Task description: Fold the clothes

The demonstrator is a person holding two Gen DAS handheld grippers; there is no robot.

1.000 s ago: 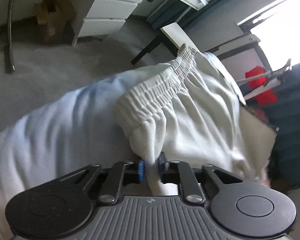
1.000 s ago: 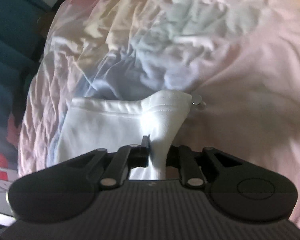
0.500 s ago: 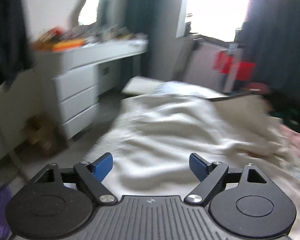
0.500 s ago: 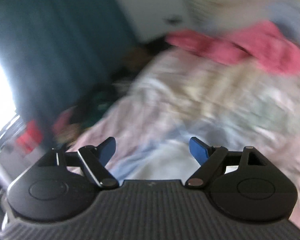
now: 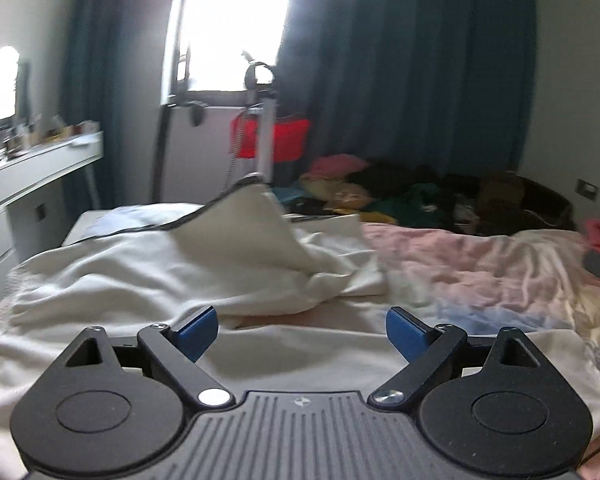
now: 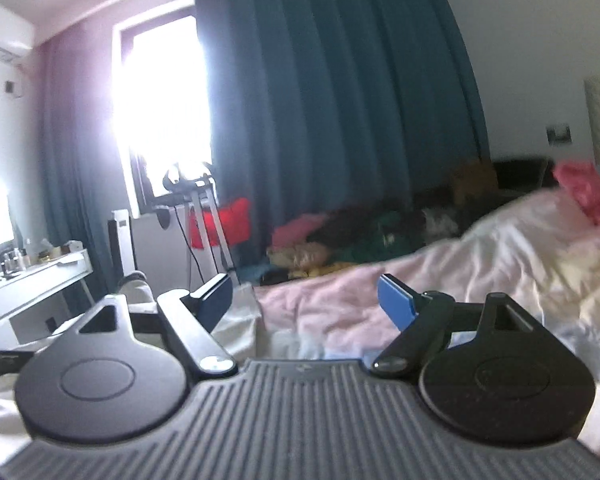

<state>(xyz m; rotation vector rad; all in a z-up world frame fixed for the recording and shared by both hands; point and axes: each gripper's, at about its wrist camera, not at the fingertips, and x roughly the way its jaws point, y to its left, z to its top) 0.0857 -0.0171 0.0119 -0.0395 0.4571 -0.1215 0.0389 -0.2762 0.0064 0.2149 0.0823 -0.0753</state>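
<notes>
White cloth lies rumpled on the bed, and with left hand-held gripper and right hand-held gripper both just opened wide and empty, each should next pinch a separate corner to spread it flat.

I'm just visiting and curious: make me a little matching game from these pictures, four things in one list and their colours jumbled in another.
Things:
1. curtain
2. bag by the window
3. garment on the bed
4. bedsheet

Colours:
a. pale pink
b. dark teal
c. white
d. red

Pairs: 1-b, 2-d, 3-c, 4-a
</notes>
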